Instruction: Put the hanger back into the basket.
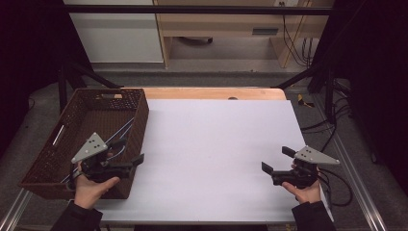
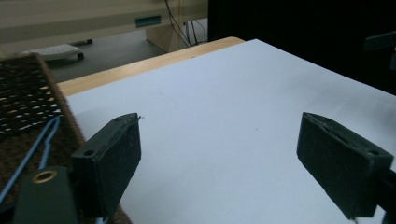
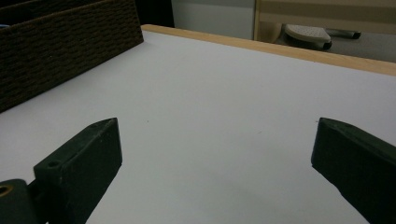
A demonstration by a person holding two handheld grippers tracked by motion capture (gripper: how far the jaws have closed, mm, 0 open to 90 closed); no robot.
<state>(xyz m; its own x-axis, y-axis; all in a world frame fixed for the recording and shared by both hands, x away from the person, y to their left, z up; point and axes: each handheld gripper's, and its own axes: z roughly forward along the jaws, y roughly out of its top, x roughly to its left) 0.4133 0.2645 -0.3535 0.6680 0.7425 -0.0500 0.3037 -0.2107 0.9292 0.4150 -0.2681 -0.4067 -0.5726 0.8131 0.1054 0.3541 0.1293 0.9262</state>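
Left hand-held gripper [image 1: 130, 151] hangs jaws spread, nothing held, over the wicker basket's [image 1: 140, 120] near wall; right hand-held gripper [image 1: 276, 160], likewise spread and holding nothing, hovers above the white desk [image 1: 216, 139].

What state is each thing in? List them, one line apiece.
left gripper: open, holding nothing, above the basket's near right corner.
right gripper: open, holding nothing, over the white sheet.
basket: upright, at the table's left edge, open on top.
blue rods: lying slanted inside the basket; what they are is unclear.
white sheet: lying flat on the table.
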